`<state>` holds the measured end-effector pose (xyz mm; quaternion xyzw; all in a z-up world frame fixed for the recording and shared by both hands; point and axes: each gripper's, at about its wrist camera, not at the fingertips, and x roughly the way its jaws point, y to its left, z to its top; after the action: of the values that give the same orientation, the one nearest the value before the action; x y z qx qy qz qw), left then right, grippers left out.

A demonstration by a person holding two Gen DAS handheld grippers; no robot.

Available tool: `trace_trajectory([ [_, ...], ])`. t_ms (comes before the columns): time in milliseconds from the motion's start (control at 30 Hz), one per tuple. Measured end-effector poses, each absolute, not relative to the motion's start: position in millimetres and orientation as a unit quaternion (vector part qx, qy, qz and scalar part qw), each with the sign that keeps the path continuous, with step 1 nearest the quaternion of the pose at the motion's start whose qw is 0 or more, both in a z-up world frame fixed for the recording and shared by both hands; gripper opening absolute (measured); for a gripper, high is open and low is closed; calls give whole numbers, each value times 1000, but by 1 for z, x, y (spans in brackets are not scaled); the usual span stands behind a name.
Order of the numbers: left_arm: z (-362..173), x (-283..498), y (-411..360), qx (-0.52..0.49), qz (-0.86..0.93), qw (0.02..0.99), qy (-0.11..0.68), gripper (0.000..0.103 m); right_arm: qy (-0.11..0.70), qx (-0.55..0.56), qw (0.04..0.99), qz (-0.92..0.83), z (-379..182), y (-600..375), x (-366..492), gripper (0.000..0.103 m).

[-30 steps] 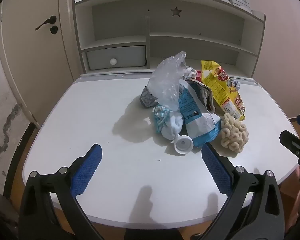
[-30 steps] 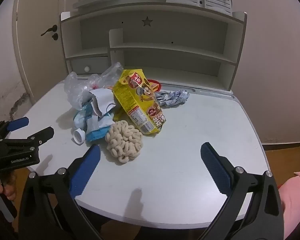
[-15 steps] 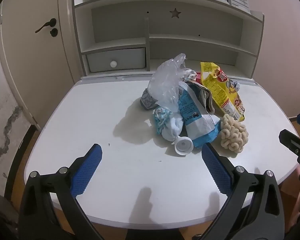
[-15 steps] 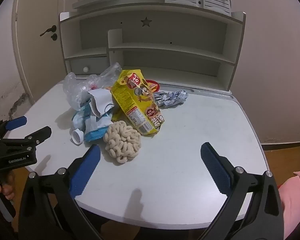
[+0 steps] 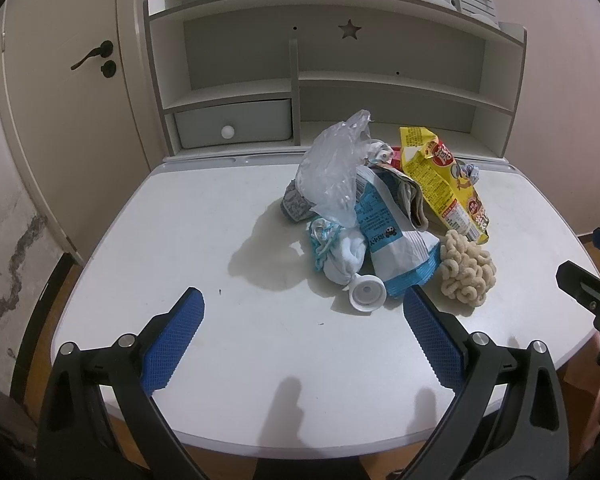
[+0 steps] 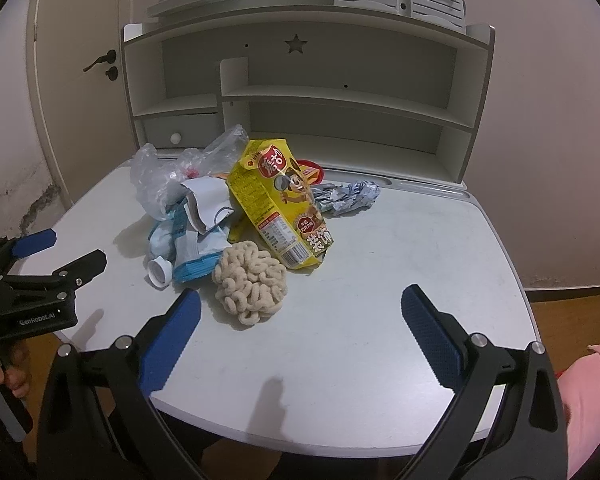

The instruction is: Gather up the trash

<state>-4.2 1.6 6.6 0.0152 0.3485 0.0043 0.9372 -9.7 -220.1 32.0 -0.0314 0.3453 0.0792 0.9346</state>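
Note:
A heap of trash lies mid-desk: a clear plastic bag [image 5: 332, 172], a blue and white wrapper [image 5: 392, 236], a yellow snack bag [image 5: 444, 184] [image 6: 280, 204], a white cap [image 5: 366, 294] [image 6: 159, 272], a beige looped scrubber [image 5: 466, 272] [image 6: 250, 282] and crumpled silver foil [image 6: 348, 196]. My left gripper [image 5: 302, 336] is open over the desk's near edge, short of the cap. My right gripper [image 6: 300, 334] is open too, just in front of the scrubber. Nothing sits between either pair of fingers.
The white desk [image 5: 204, 216] carries a shelf hutch [image 5: 324, 80] with a small drawer [image 5: 232, 124] at the back. A door [image 5: 72, 92] stands to the left. A hand [image 6: 4, 376] holds the left gripper's handle; a pink sleeve [image 6: 588, 384] shows at right.
Both grippers have drifted slightly; the heap sits a little lower and nearer in the right wrist view. Both stay open, and nothing on the desk has moved.

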Motion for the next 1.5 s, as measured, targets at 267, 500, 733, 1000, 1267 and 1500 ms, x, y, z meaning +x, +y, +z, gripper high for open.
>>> trace_trajectory([
  [267, 7, -4, 2, 15, 4, 937, 348, 97, 345, -32, 934, 81, 34, -218, -11, 97],
  [500, 7, -4, 1, 15, 5, 937, 348, 97, 345, -32, 935, 82, 34, -218, -11, 97],
  [733, 7, -4, 1, 14, 5, 937, 348, 97, 346, -33, 934, 85, 34, -215, -13, 97],
  [1000, 7, -4, 1, 15, 6, 937, 348, 97, 347, -32, 933, 88, 33, -215, -13, 97],
  [1267, 7, -4, 1, 15, 5, 937, 348, 97, 347, -32, 933, 89, 33, -214, -13, 97],
  [1500, 7, -4, 0, 15, 5, 937, 348, 97, 347, -32, 933, 90, 33, -214, -14, 97],
])
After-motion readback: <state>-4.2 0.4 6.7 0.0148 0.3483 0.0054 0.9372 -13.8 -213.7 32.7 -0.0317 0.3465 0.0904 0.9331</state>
